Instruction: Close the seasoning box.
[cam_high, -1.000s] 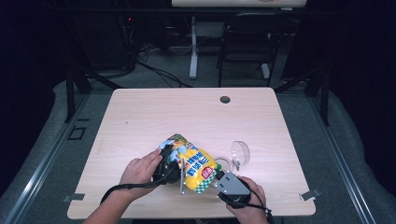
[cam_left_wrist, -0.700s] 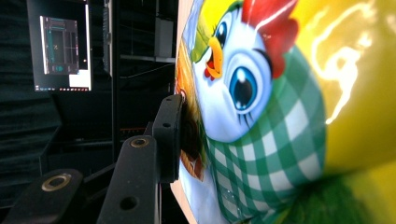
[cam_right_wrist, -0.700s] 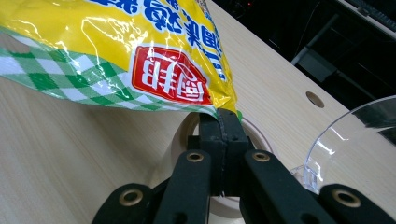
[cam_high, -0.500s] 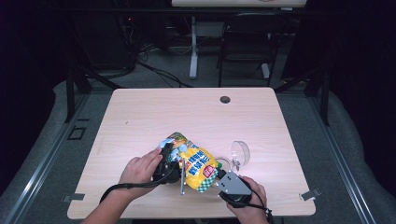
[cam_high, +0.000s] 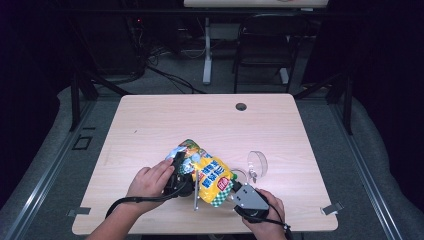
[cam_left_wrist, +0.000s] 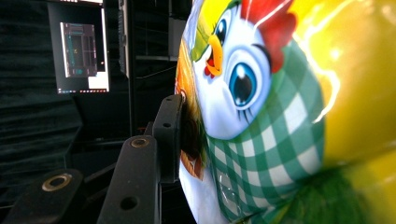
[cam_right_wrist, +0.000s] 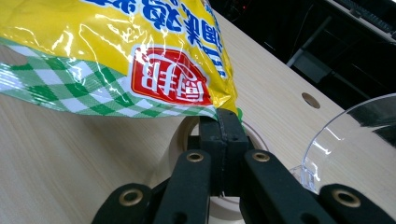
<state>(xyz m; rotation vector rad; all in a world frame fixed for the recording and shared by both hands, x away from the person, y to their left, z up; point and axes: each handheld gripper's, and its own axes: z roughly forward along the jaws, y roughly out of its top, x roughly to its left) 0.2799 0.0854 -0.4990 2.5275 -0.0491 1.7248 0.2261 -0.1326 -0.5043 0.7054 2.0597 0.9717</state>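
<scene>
Currently we hold the snack bag off the desk near the middle of its front edge, both grippers on it; left gripper clamps the bag's left side, one jaw visibly pressed against the chicken print; right gripper has its jaws fully together, pinching the bag's corner seam; a clear plastic lid stands just right of the bag, toward the desk's front-right; a tape roll lies under the right jaws.
</scene>
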